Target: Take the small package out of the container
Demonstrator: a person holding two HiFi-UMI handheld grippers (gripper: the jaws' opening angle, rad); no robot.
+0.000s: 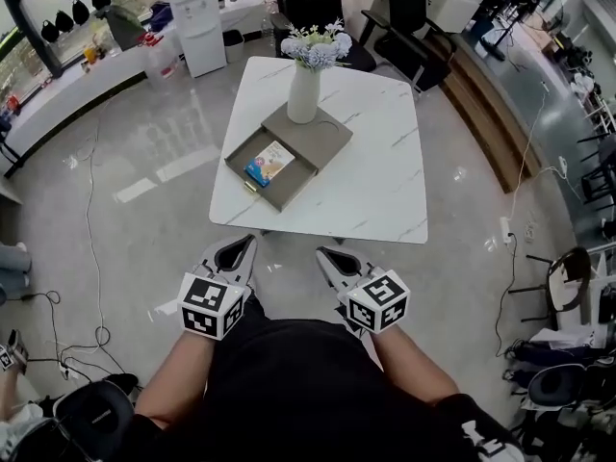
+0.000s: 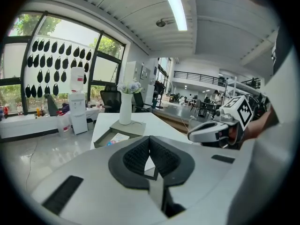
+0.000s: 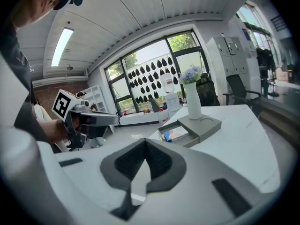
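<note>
On the white marble table (image 1: 385,162) stands a grey container (image 1: 289,152) with its drawer pulled out toward me. In the drawer lies the small blue, orange and white package (image 1: 269,163), which also shows as the package (image 3: 176,134) in the right gripper view and the package (image 2: 118,137) in the left gripper view. My left gripper (image 1: 238,247) and right gripper (image 1: 327,255) hover side by side over the floor, short of the table's near edge. Both are shut and empty. Their pads meet at the left gripper (image 2: 150,138) and the right gripper (image 3: 145,142).
A white vase (image 1: 303,89) with pale flowers stands on top of the container. Black office chairs (image 1: 404,17) and a white cabinet (image 1: 197,22) are beyond the table. Cables (image 1: 91,210) trail over the glossy floor at the left, with more gear at the right.
</note>
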